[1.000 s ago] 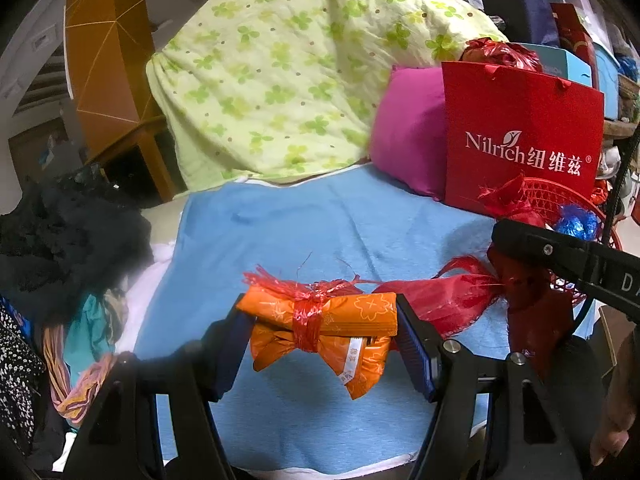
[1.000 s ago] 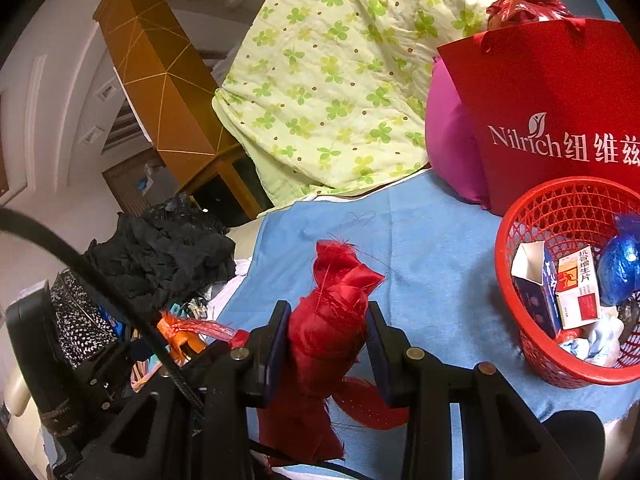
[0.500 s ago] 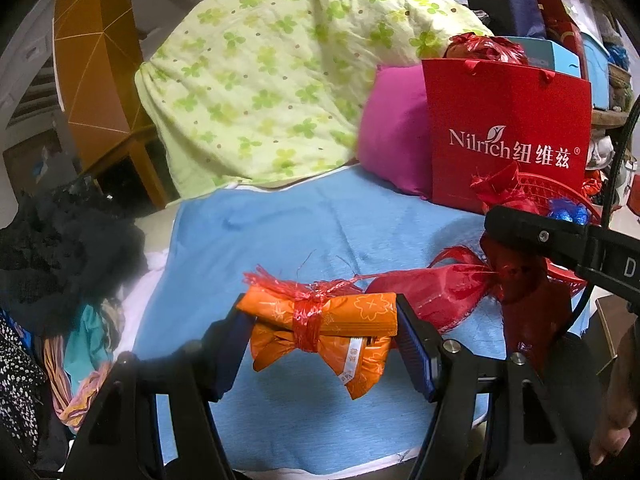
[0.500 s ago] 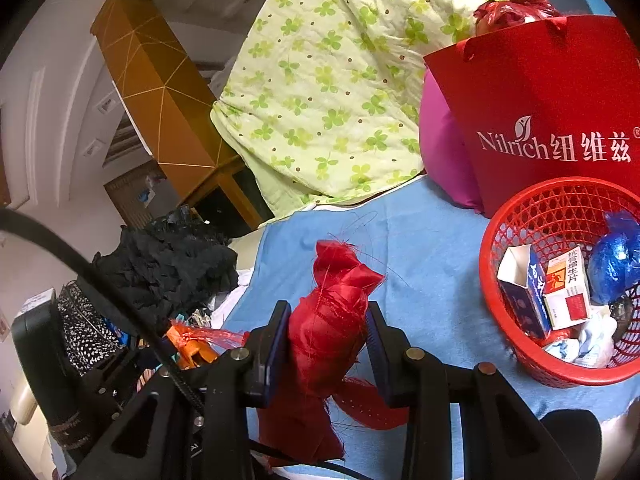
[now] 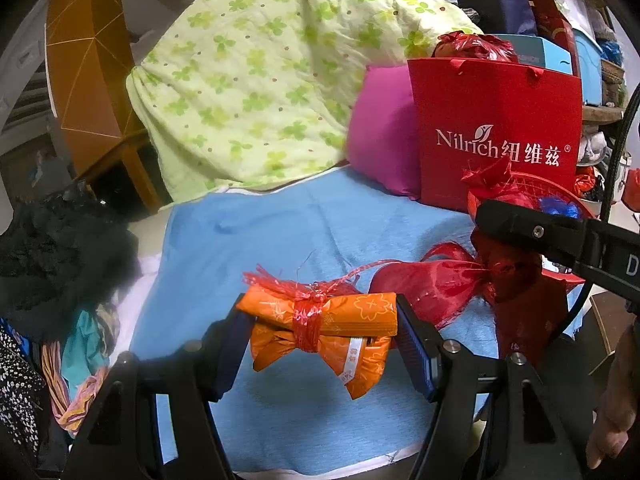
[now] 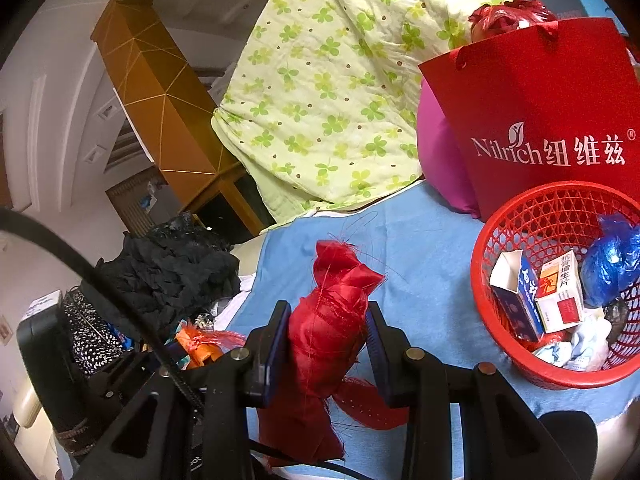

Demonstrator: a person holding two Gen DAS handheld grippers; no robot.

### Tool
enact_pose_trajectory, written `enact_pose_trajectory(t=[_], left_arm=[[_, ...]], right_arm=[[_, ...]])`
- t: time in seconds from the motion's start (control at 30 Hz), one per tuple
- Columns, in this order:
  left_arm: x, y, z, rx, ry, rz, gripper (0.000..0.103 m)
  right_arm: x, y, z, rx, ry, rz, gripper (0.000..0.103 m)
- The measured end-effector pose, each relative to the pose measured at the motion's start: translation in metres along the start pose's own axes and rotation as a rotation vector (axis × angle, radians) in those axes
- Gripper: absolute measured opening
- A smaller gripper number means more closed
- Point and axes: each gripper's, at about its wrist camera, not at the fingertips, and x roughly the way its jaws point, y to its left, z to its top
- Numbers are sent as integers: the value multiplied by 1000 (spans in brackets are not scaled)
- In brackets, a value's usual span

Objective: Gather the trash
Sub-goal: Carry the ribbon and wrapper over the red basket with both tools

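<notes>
Above a blue-covered bed (image 5: 280, 220), the left gripper (image 5: 320, 332) clamps an orange tied packet (image 5: 324, 328); the right gripper (image 6: 326, 340) squeezes a red cloth bundle (image 6: 328, 320) beside the red basket (image 6: 520, 364).

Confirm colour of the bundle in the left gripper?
Orange bundle, tied with red string; clearest in left wrist view.

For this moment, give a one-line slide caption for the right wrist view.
Right gripper clamps a red cloth bundle beside the red trash basket.

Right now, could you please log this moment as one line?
left gripper: shut on orange packet | right gripper: shut on red bundle | red basket: right, partly filled
</notes>
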Motion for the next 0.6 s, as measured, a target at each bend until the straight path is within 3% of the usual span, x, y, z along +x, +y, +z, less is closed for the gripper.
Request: enact_pose_trajectory(t=[0.6], left_arm=[[-5,-13,9,41,-14,-31,70]], right_arm=[[-18,-10,7,17,-35,-4,39]])
